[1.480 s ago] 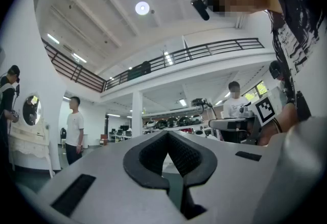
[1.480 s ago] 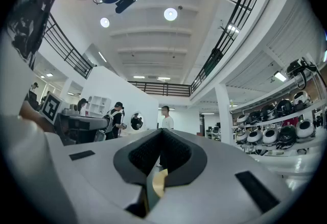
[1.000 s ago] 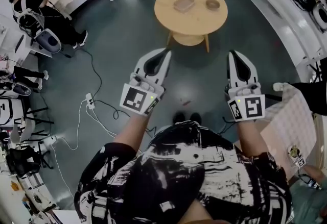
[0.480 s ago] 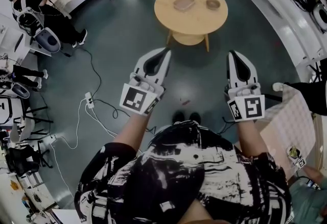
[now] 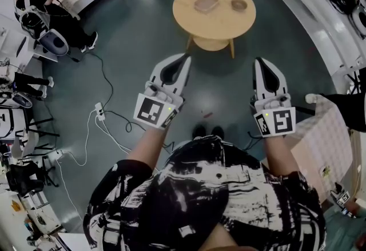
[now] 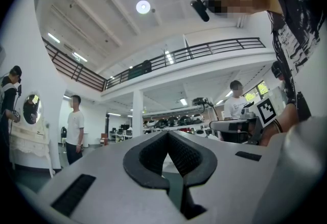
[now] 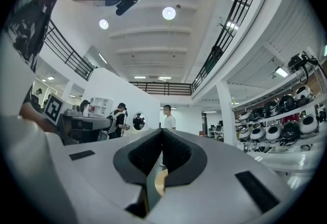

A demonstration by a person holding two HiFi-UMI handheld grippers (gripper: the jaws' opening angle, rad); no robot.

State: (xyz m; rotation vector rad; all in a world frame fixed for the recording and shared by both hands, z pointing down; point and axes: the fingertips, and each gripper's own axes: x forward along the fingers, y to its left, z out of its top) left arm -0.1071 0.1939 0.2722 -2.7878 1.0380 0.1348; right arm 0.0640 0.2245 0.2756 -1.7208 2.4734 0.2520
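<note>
- Over the grey floor [image 5: 131, 44], short of the bench's near edge, I hold the left claw [image 5: 184, 60]. Its jaws are closed tip to tip, with nothing between them.
- Ahead, between both claws, stands the round wooden bench [image 5: 214, 27]. A flat square tray [image 5: 206, 3] lies left of its centre and a small round bowl [image 5: 238, 4] sits toward its right edge, the two apart.
- At the right, the right claw [image 5: 260, 62] hangs level with the left one and well apart from it, its jaws likewise closed and empty.
</note>
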